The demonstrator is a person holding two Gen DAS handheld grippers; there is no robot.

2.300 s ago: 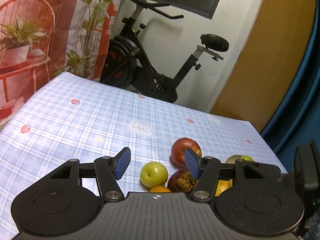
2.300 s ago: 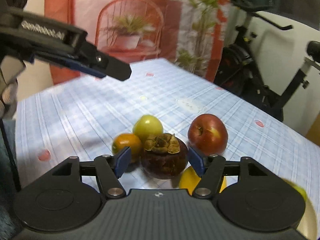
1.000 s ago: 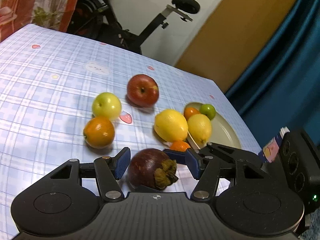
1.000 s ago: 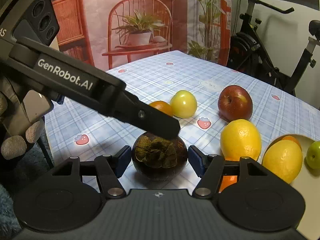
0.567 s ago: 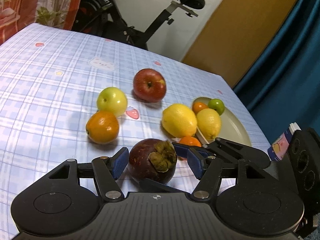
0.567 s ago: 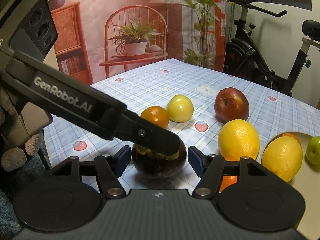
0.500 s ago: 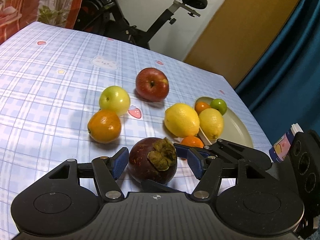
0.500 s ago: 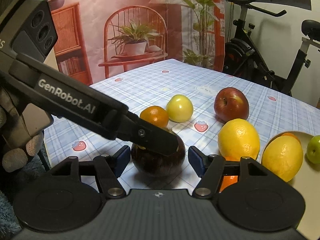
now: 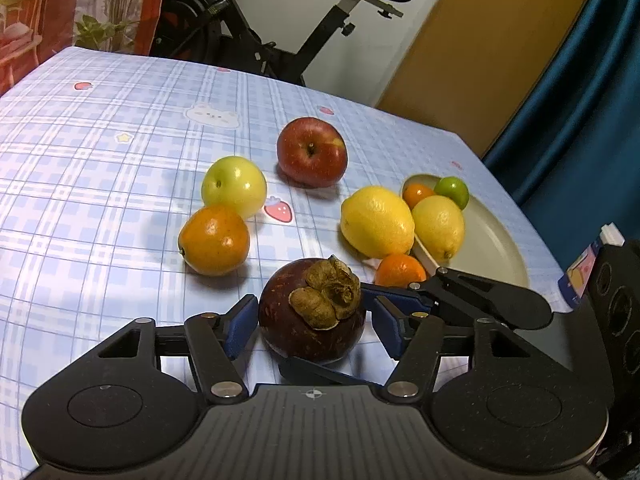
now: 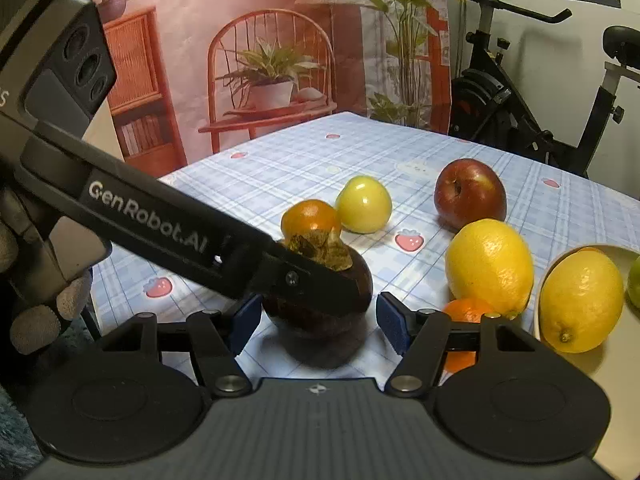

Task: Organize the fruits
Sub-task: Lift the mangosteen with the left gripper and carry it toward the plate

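Observation:
A dark purple mangosteen (image 9: 312, 320) with a dry brown cap sits on the checked tablecloth, between the fingers of both grippers. My left gripper (image 9: 310, 326) is open around it, pads a little apart from its sides. My right gripper (image 10: 316, 322) is also open around the mangosteen (image 10: 320, 320), coming from the other side; one left finger crosses in front of it. An orange (image 9: 214, 240), a green apple (image 9: 234, 186), a red apple (image 9: 312, 152), a lemon (image 9: 378, 220) and a small orange (image 9: 400, 270) lie on the cloth.
A cream plate (image 9: 484, 240) at the right table edge holds a lemon (image 9: 438, 226), a small orange (image 9: 418, 196) and a lime (image 9: 452, 192). A small carton (image 9: 588, 264) stands past the plate. An exercise bike (image 9: 280, 32) stands behind the table.
Both grippers have closed in on the mangosteen from opposite sides and now straddle it together. The left gripper swung from the far table down to the fruit. The fruits have not moved.

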